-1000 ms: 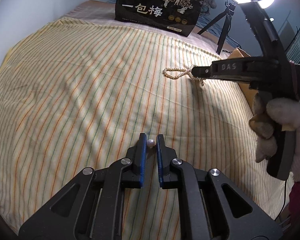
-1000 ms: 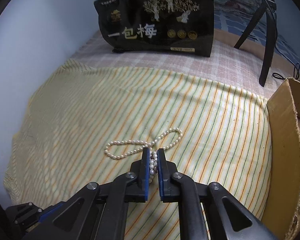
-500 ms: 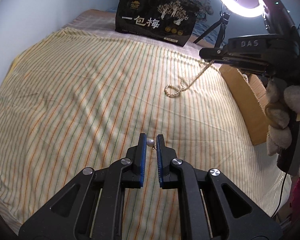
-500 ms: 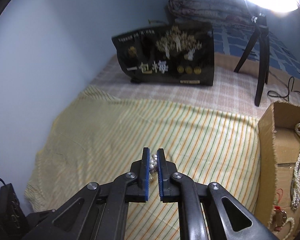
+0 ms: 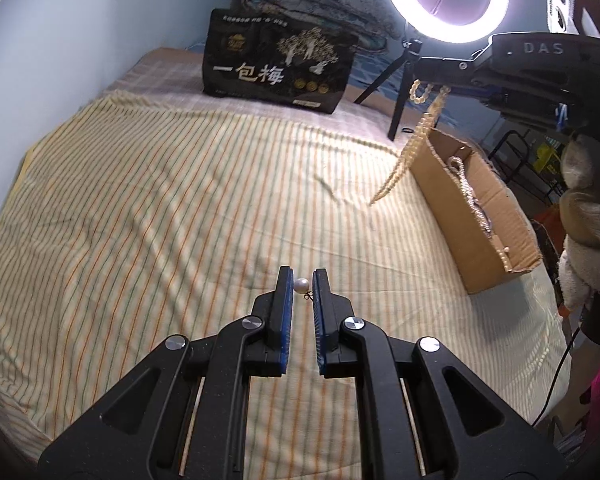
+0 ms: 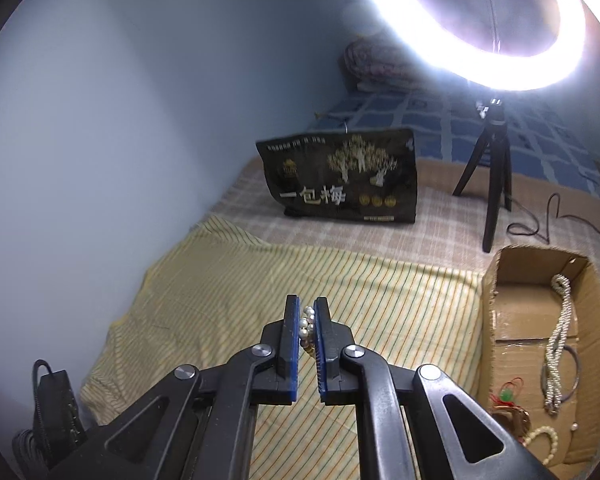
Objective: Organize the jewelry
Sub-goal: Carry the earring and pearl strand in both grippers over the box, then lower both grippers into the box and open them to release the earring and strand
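The left tongs (image 5: 301,285) hang level above the striped bedsheet (image 5: 148,216), narrowed on a single pearl earring (image 5: 300,285) pinched right at their tips, its small wire hook poking out beside the right pad. Ahead and to the right of them, raised well above the bed, the right tongs (image 5: 440,70) reach in from the side, gripped by a hand in a fuzzy white glove (image 5: 588,224); from their tips a pearl necklace (image 5: 410,148) dangles in a long blurred line, its lower end in the air beside the near wall of the cardboard box (image 5: 452,216). Only the left wrist view shows that hanging length and the gloved hand. The right wrist view shows instead the grip itself: the right tongs (image 6: 308,322) are closed on a small bunch of the necklace's pearls (image 6: 307,320) between the blue pads, high over the sheet. To their right that view looks down into the open box (image 6: 488,320), where a long pearl strand (image 6: 558,340), a thin bangle (image 6: 576,372) and a red-and-green trinket (image 6: 508,394) lie on its floor. Beyond both tongs a black bag with white characters (image 6: 340,184) stands on the checked bedcover, a small tripod (image 6: 496,168) to its right carrying a glaring ring light (image 6: 480,28), and a rolled quilt (image 6: 376,64) lies farthest back against the wall
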